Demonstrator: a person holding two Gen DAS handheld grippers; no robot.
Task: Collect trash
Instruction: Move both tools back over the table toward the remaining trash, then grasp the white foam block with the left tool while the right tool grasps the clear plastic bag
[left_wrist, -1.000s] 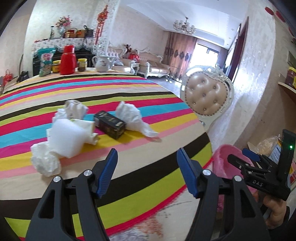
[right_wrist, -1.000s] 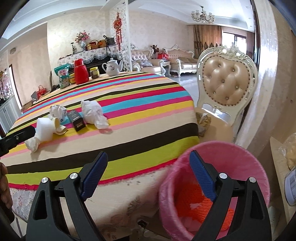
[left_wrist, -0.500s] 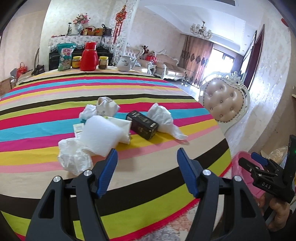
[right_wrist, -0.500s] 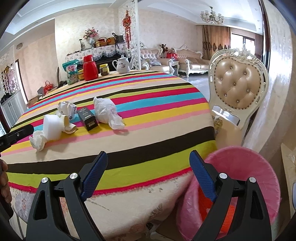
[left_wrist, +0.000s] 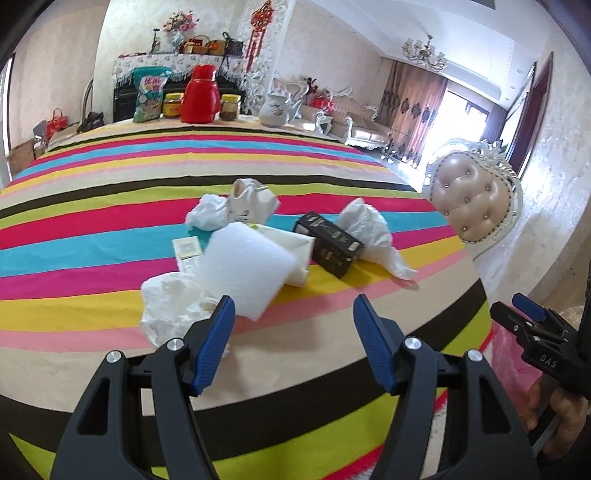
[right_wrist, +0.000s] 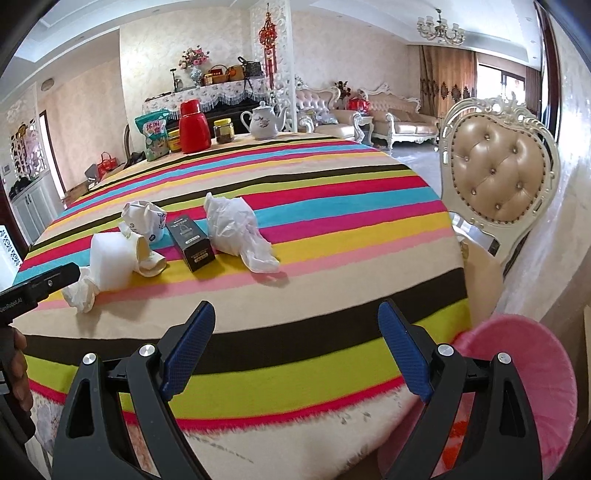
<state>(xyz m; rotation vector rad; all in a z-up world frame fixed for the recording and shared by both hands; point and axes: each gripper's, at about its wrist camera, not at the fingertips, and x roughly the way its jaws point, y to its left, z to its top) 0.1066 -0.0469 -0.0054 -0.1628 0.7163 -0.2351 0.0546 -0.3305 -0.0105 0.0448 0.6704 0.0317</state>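
Striped tablecloth (left_wrist: 110, 236) carries trash; right gripper (left_wrist: 532, 325) reads "DAS".

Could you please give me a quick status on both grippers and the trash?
Left gripper open, empty, near foam sheet. Right gripper open, empty, beside pink bin. Trash on table, nothing blocking.

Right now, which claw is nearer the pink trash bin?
Right. The right claw hangs by the pink trash bin; the left claw is over the table near the white foam.
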